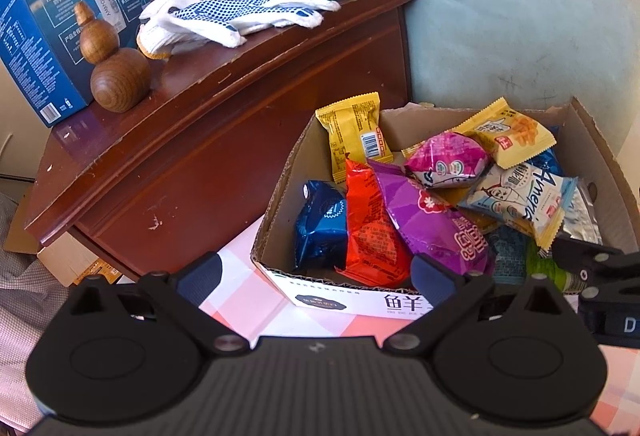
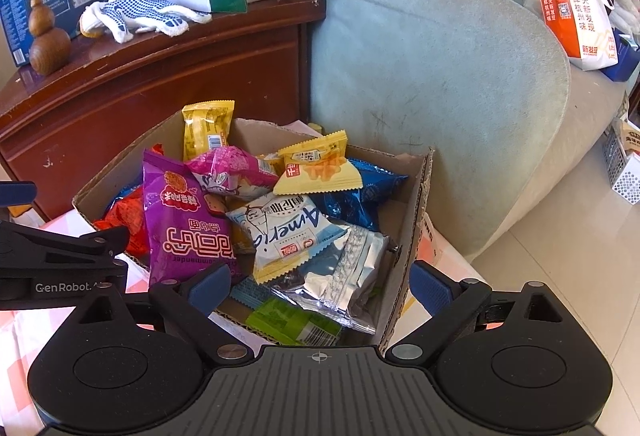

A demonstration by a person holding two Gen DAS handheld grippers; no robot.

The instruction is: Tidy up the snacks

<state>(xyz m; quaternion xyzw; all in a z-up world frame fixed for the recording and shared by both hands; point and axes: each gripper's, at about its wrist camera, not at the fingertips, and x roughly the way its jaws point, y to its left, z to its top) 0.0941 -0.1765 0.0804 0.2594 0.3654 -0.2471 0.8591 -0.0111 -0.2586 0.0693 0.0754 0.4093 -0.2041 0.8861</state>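
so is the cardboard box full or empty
Full, or nearly: the cardboard box is open-topped and heaped with snack packets, like the purple packet and yellow packet, some rising above its rim.

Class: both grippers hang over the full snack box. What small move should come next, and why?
Probably lower the right gripper onto the silver packet: its jaws stand open with nothing gripped, and that packet lies loose on top, nearest its fingers, inside the cardboard box.

Glossy foil snack packets (image 2: 188,220) fill a matt corrugated cardboard box (image 2: 404,236).
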